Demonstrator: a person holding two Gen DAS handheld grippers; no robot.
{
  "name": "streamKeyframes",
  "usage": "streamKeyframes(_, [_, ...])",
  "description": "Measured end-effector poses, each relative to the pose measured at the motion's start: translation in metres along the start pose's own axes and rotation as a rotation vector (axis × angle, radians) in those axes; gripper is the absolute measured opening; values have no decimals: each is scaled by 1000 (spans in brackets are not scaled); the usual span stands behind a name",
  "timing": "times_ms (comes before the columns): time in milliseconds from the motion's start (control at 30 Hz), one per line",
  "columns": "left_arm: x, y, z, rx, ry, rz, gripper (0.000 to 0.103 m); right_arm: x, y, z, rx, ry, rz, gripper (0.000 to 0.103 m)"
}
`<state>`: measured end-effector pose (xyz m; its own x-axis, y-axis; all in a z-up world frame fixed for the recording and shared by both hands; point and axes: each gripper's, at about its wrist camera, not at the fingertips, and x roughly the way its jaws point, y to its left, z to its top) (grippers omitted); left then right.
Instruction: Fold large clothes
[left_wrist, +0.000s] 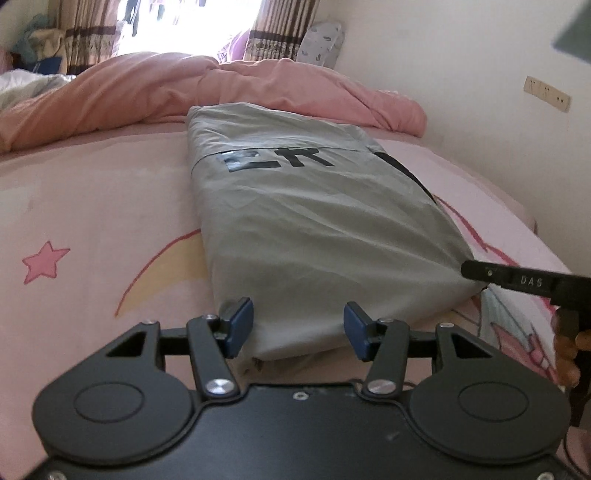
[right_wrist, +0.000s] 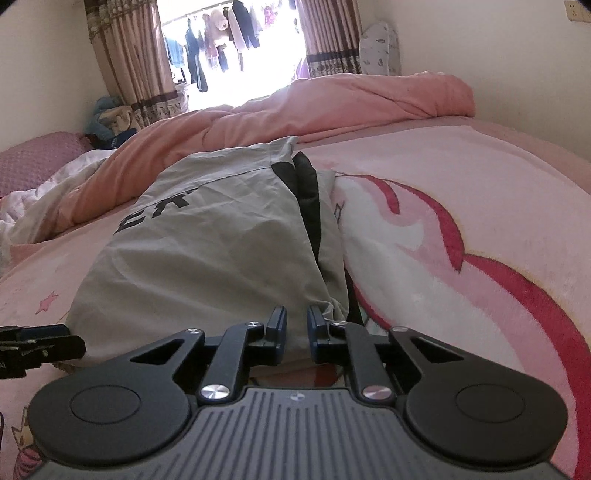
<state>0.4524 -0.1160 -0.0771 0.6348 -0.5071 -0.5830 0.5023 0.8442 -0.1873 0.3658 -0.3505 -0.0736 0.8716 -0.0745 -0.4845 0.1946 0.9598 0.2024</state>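
Grey garment (left_wrist: 306, 229), folded long on the pink bed sheet (left_wrist: 92, 206), risks slipping askew because the left gripper (left_wrist: 298, 326) is spread over its near hem and the right gripper (right_wrist: 297, 334), nearly closed, seems unclamped.

pink quilt (left_wrist: 221, 85) | star bedsheet (left_wrist: 92, 206) | striped curtains (right_wrist: 125, 55) | wall socket (left_wrist: 546, 94)

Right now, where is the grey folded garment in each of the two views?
Left wrist view: the grey garment lies centre, running away from the camera.
Right wrist view: the grey garment lies centre-left.
Shared landmark: the black letters printed on it.
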Motion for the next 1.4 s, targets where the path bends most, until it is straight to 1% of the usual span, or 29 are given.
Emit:
streamKeyframes(133, [-2,-6,1,24,2,19,53,-4,2,2,-2,-3,-8,18])
streamKeyframes(200, [-7,-8,5,16,2,21,53,-12,7,3,-16,-28,-13,20])
streamKeyframes(233, [-13,-9,7,5,-4,10,53,-17,10,4,-26,-45,-11,21])
streamKeyframes(300, [-22,-11,9,-24,-22,-25,53,-27,16,5,-34,-74,8,21])
streamKeyframes(400, [-27,-22,11,-15,-47,-26,53,-34,25,8,-45,-91,53,21])
streamKeyframes(467, [-19,-27,11,-9,-29,-15,53,-29,31,6,-57,-78,59,21])
streamKeyframes(533, [-5,-24,7,-33,24,2,53,-20,34,2,-58,-48,47,21])
streamKeyframes(567, [3,-21,4,-38,38,8,53,-14,34,-1,-57,-29,41,21])
streamKeyframes(600, [8,-20,0,-27,36,11,53,-8,34,-5,-55,-11,33,21])
streamKeyframes(633, [11,-20,-4,-12,25,6,57,-2,31,-8,-50,6,23,21])
streamKeyframes(733, [13,-20,-10,1,0,1,57,5,23,-16,-15,9,37,20])
streamKeyframes(800, [13,-21,-10,14,-3,3,60,5,21,-14,-1,15,45,20])
streamKeyframes(867, [10,-21,-7,24,9,-8,62,3,22,-11,-16,26,45,21])
streamKeyframes(900, [8,-21,-3,28,19,-20,66,1,21,-7,-22,36,60,25])
streamKeyframes(933, [4,-21,1,29,29,-47,75,-3,17,0,-14,39,85,29])
streamKeyframes(967, [0,-19,6,26,31,-74,80,-7,12,6,4,30,120,33])
streamKeyframes(1000, [-6,-15,11,21,18,-88,90,-11,5,13,31,8,161,47])
streamKeyframes(1033, [-10,-11,16,16,-2,-86,94,-15,-5,20,63,-21,201,67])
streamKeyframes(1067, [-14,-4,21,8,-22,-81,94,-16,-16,29,98,-50,234,75])
streamKeyframes(1100, [-17,5,27,-8,-39,-74,95,-15,-27,38,131,-71,263,80])
streamKeyframes(1167, [-15,29,37,-79,-45,-71,97,-3,-50,50,190,-71,316,80])
streamKeyframes(1233, [-3,58,44,-192,-13,-103,97,22,-74,58,267,-18,371,80])
streamKeyframes(1333, [26,101,47,-384,63,-191,96,60,-104,58,385,65,426,78])
streamKeyframes(1400, [43,119,48,-464,95,-221,96,80,-115,56,433,109,471,77])
